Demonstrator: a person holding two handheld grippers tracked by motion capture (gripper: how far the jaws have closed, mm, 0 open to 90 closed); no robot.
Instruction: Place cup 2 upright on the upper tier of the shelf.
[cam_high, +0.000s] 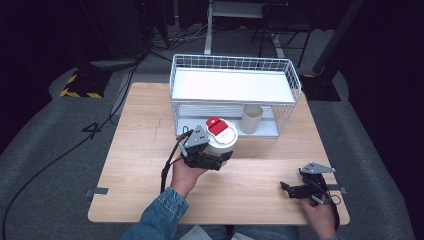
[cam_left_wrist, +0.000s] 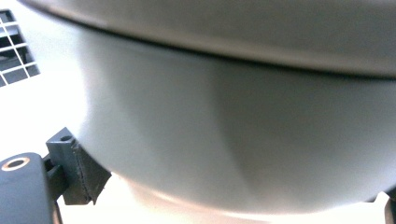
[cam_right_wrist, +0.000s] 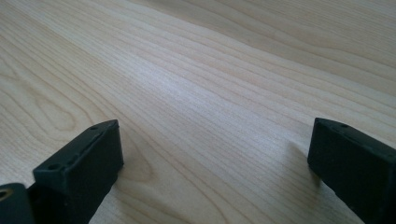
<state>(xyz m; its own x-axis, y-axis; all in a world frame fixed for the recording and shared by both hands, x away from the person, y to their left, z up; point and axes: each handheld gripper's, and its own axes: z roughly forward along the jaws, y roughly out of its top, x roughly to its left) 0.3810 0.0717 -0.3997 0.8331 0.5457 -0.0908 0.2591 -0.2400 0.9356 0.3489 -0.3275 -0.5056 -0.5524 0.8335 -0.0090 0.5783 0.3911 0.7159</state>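
White tub (cam_high: 222, 139), red label, in left tool (cam_high: 212, 159).

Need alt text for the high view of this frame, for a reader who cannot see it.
The person's left gripper is closed around a white tub with a red lid flap on a wooden table, just in front of a white wire shelf rack with a beige cup on its lower level. The right gripper rests open near the table's right front corner.

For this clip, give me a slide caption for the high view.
Left claw grips a white tub before the wire rack; right claw rests open.
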